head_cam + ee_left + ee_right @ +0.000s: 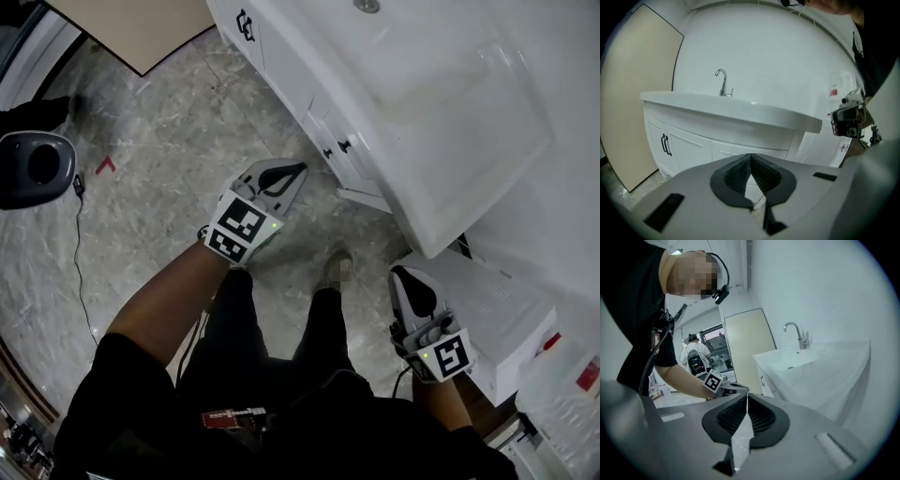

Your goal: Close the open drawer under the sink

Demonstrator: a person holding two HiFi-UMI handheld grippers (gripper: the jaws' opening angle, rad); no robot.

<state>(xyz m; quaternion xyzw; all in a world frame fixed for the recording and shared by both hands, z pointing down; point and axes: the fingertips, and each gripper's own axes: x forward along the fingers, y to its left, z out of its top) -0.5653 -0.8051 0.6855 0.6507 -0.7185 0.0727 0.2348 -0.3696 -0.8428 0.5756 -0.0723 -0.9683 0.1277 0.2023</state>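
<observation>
The white sink cabinet (281,66) runs across the top right of the head view, under a white basin (450,103) with a chrome faucet (723,83). Its drawer front (323,131), with two small black knobs, looks nearly flush with the cabinet. A white edge juts out just below it. My left gripper (298,170) is held up a little short of that drawer, shut and empty; its jaws (750,157) meet at the tips. Lower right, beside the basin's corner, my right gripper (400,273) is also shut on nothing, pads together (746,397).
The floor is grey marble. A round grey device (33,167) with a trailing cable lies at the left, and a beige panel (141,28) leans at the top. A white box (506,319) and a plastic bottle (567,394) stand at the right. My shoe (336,267) is below the drawer.
</observation>
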